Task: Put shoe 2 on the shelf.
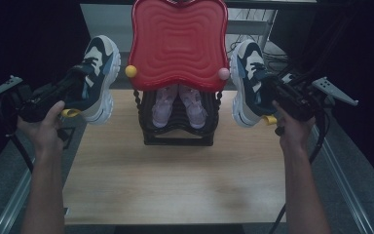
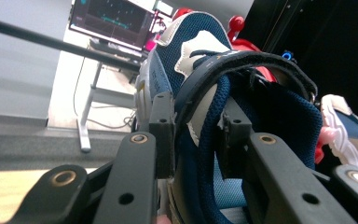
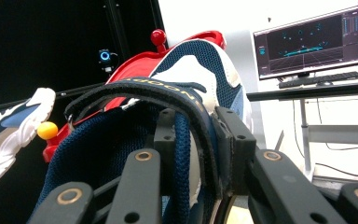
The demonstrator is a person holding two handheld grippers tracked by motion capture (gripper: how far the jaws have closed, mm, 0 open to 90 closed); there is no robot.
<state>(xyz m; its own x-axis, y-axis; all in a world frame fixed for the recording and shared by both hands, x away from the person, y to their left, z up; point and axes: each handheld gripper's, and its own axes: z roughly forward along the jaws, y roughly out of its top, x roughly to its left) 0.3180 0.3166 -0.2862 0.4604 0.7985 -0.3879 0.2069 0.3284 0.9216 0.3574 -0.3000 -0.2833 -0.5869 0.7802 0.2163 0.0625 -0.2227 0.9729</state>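
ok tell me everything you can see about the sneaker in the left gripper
The left sneaker is a chunky navy and light-blue mesh shoe with white panels, a thick white sole and a dark strap. It hangs in the air left of the red rack, toe pointing up and away. The left gripper is clamped on its collar, one jaw inside.

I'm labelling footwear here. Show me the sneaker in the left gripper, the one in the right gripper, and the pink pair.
left sneaker (image 1: 99, 78): high view, its side
right sneaker (image 1: 247, 83): high view, its side
pink pair (image 1: 179, 104): high view, between the toes
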